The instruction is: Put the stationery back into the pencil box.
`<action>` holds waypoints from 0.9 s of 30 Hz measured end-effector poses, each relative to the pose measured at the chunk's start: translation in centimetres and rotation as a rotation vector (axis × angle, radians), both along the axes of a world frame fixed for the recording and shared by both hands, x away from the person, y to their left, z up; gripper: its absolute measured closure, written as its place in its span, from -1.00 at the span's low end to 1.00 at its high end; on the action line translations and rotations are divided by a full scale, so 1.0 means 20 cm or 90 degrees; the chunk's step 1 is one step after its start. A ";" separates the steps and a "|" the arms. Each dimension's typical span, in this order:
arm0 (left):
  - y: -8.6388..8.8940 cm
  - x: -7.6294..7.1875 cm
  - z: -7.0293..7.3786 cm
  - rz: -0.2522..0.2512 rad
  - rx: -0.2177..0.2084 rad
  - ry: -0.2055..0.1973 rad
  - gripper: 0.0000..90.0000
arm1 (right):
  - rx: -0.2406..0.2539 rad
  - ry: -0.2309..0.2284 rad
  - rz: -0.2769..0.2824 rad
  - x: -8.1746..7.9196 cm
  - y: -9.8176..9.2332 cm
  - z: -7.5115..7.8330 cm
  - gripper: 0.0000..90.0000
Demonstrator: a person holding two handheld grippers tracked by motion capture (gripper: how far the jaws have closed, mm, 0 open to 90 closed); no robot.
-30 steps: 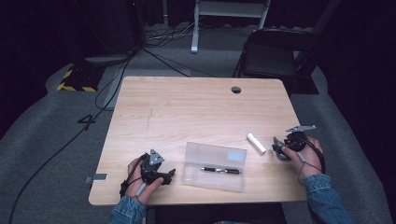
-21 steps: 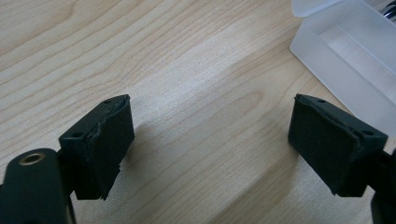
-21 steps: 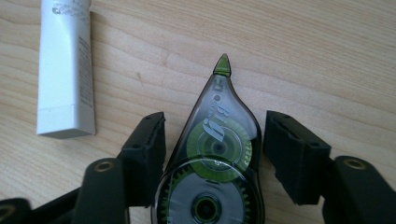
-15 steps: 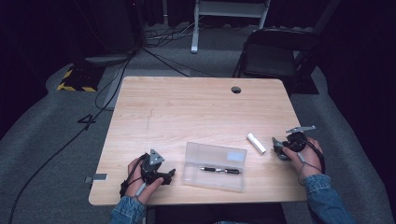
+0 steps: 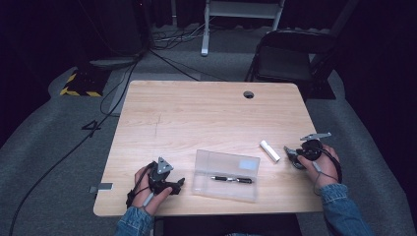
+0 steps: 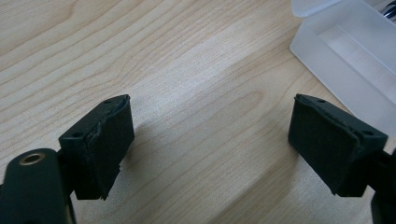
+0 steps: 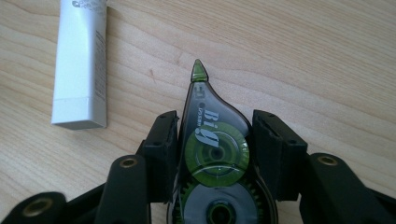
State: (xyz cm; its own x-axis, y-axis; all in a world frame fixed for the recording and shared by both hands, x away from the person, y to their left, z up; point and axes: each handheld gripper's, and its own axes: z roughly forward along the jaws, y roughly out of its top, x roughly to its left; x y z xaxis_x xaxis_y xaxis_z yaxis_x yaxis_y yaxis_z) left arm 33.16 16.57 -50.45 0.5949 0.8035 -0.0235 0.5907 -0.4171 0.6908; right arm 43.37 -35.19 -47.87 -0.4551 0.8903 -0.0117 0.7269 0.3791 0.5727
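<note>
My right gripper (image 7: 215, 126) is shut on a smoke-grey correction tape dispenser (image 7: 212, 149) with green reels, its green tip pointing away over the wood. In the high view this gripper (image 5: 291, 154) is at the table's right side, just right of a white stick-shaped tube (image 5: 269, 151). The tube (image 7: 81, 60) lies flat, left of the jaws and apart from them. My left gripper (image 6: 210, 135) is open over bare wood, nothing between its pads. It rests at the front left (image 5: 176, 185), left of a clear plastic case (image 5: 206, 162) with a black pen (image 5: 231, 179) inside.
The case's corner (image 6: 355, 51) lies just right of the left gripper. The wooden table (image 5: 206, 113) has a cable hole (image 5: 249, 94) at the back. A black chair (image 5: 290, 59) stands behind the table, and cables cross the grey floor at left.
The right gripper, with the correction tape in it, has edged slightly left toward the white tube. The left gripper has stayed where it was.
</note>
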 end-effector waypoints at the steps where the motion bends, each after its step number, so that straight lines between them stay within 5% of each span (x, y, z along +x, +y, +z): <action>1: 0.00 0.00 0.00 0.000 0.001 0.000 -0.67 | 0.001 -0.001 -0.002 0.00 0.00 0.00 0.17; 15: 0.00 0.00 0.00 0.000 0.000 0.000 -0.67 | 0.020 0.005 0.004 -0.02 0.00 0.04 0.17; 27: 0.00 0.00 0.00 0.000 0.000 0.000 -0.67 | 0.040 -0.040 0.037 -0.07 0.04 0.20 0.17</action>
